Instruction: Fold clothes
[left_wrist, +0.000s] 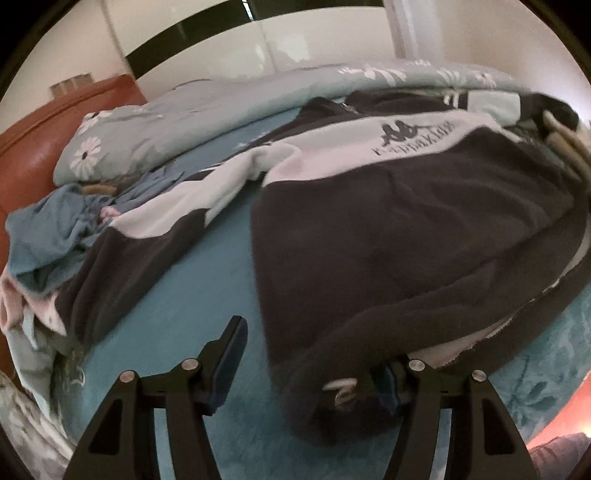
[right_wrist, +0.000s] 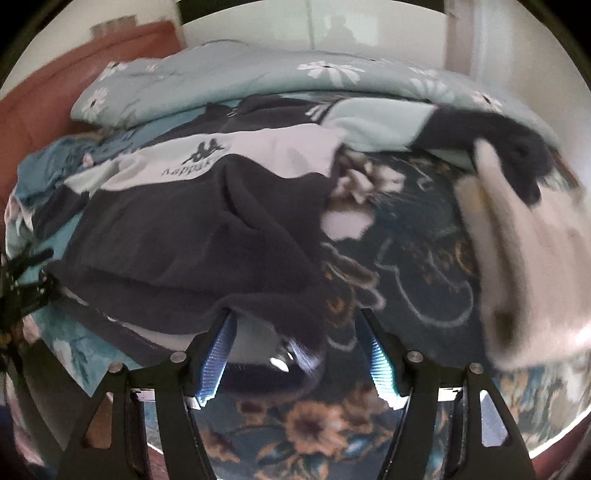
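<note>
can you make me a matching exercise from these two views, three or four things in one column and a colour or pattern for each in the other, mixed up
Things:
1. sweatshirt
2. headboard
3. folded duvet
4. blanket

Colours or patterns:
A. pale blue-green with white daisies
B. dark teal with orange flowers
C. reddish-brown
D. dark navy with a pale logo band

Pairs: 1-D, 2-C, 3-A, 4-B

Dark navy sweatshirt (left_wrist: 406, 229) with a white chest band; pale-green daisy-print quilt (right_wrist: 258, 74); teal sheet (left_wrist: 177, 302).
</note>
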